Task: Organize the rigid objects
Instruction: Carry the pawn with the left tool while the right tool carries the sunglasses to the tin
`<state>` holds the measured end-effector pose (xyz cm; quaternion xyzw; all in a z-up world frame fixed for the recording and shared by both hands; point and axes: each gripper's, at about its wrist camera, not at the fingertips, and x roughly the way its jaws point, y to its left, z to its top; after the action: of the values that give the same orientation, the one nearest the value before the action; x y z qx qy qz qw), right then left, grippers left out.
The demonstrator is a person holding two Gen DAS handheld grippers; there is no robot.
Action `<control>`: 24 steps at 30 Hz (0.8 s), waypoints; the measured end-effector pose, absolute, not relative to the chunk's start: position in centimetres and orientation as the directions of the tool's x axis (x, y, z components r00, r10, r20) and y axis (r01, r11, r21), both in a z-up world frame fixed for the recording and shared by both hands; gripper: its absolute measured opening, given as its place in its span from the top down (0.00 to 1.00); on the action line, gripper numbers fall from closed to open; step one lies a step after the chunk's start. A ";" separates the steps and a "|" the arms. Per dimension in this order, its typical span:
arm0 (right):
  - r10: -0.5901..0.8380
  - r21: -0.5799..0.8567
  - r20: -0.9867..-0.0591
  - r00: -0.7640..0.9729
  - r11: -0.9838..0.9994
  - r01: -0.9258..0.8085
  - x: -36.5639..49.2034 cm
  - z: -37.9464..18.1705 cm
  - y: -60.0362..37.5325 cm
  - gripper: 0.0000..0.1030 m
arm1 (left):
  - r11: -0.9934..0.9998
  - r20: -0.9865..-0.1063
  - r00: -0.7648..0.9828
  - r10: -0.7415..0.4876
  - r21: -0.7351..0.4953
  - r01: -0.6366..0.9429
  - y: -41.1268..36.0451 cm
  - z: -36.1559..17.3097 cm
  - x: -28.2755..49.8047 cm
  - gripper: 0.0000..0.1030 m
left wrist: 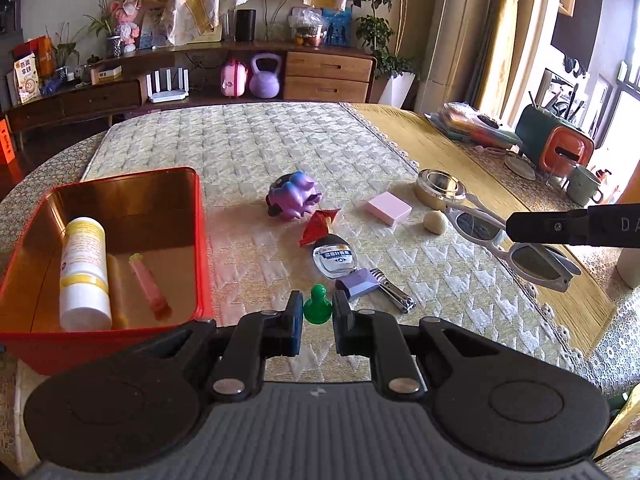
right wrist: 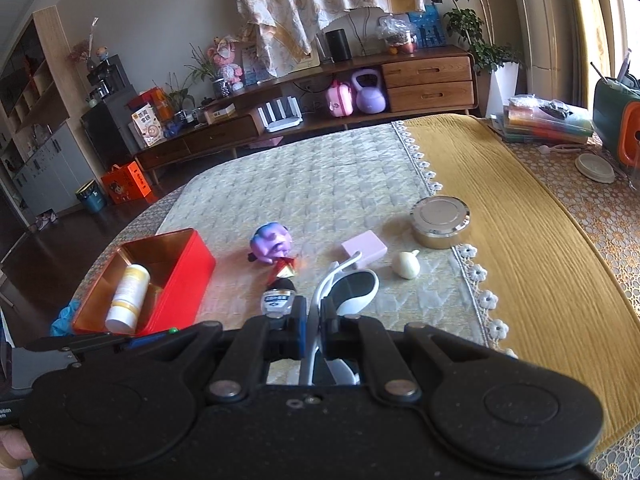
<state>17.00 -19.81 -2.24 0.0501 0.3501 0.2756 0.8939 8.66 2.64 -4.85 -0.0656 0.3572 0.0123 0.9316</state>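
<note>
1. While the green pawn (left wrist: 317,304) sits pinched between its jaws, the left gripper (left wrist: 317,316) hangs above the quilted table cover (left wrist: 280,148), just beside the red tin (left wrist: 202,240).
2. White sunglasses (right wrist: 352,292) are clamped at the frame by the right gripper (right wrist: 314,320), off the cloth.
3. Inside the tin lie a white bottle (left wrist: 84,272) and a pink tube (left wrist: 150,286).
4. Near the middle lie a purple toy (left wrist: 294,196), pink block (left wrist: 390,208) and nail clipper (left wrist: 394,292).

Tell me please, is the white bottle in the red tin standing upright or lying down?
Lying down: the white bottle rests on its side along the floor of the red tin.
</note>
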 end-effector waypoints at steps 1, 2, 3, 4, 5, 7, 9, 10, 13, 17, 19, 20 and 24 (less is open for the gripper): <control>0.536 0.285 -0.594 0.600 0.837 -0.467 16.8 -2.0 -19.3 0.94 | 0.990 -0.664 0.747 -0.021 -0.115 -0.075 3.0 -4.6 8.5 0.86; 0.544 0.286 -0.590 0.597 0.832 -0.475 16.6 -1.8 -18.8 0.94 | 0.990 -0.664 0.748 -0.015 -0.115 -0.082 3.5 -4.4 8.4 0.86; 0.551 0.286 -0.586 0.594 0.827 -0.484 16.4 -1.6 -18.3 0.94 | 0.989 -0.663 0.749 -0.010 -0.116 -0.090 3.9 -4.2 8.3 0.86; 0.559 0.285 -0.582 0.591 0.821 -0.495 16.2 -1.4 -17.6 0.94 | 0.988 -0.661 0.750 -0.005 -0.119 -0.098 4.3 -4.0 8.2 0.86; 0.567 0.285 -0.579 0.587 0.814 -0.506 16.1 -1.3 -17.0 0.94 | 0.987 -0.660 0.752 -0.001 -0.122 -0.106 4.8 -3.8 8.1 0.86; 0.584 0.286 -0.572 0.576 0.800 -0.527 15.9 -0.9 -15.7 0.94 | 0.985 -0.653 0.757 0.014 -0.122 -0.124 5.9 -3.4 7.8 0.86; 0.597 0.283 -0.568 0.567 0.788 -0.546 15.7 -0.6 -14.4 0.94 | 0.983 -0.646 0.763 0.031 -0.120 -0.141 7.1 -2.9 7.6 0.86; 0.606 0.284 -0.565 0.560 0.780 -0.557 15.6 -0.5 -13.7 0.94 | 0.982 -0.643 0.765 0.038 -0.120 -0.149 7.7 -2.7 7.6 0.86; 0.625 0.281 -0.558 0.546 0.762 -0.584 15.3 -0.3 -11.7 0.94 | 0.977 -0.640 0.766 0.058 -0.120 -0.174 9.5 -2.4 7.5 0.86; 0.646 0.274 -0.551 0.528 0.737 -0.617 15.1 -0.3 -9.3 0.94 | 0.973 -0.640 0.764 0.087 -0.110 -0.203 12.0 -2.2 7.9 0.86; 0.657 0.273 -0.551 0.515 0.725 -0.632 15.0 -0.4 -8.1 0.94 | 0.970 -0.641 0.761 0.098 -0.108 -0.215 13.2 -2.2 8.3 0.86; 0.658 0.270 -0.552 0.511 0.721 -0.638 15.0 -0.5 -7.5 0.94 | 0.969 -0.641 0.760 0.105 -0.105 -0.222 13.8 -2.2 8.6 0.86; 0.670 0.250 -0.552 0.495 0.700 -0.669 15.0 -0.8 -5.3 0.94 | 0.966 -0.646 0.754 0.117 -0.102 -0.237 15.7 -2.1 9.8 0.86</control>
<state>15.00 -5.34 -0.79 0.0012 0.3199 0.3872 0.8647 9.79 15.73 -2.12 -0.0890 0.3373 0.0950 0.9324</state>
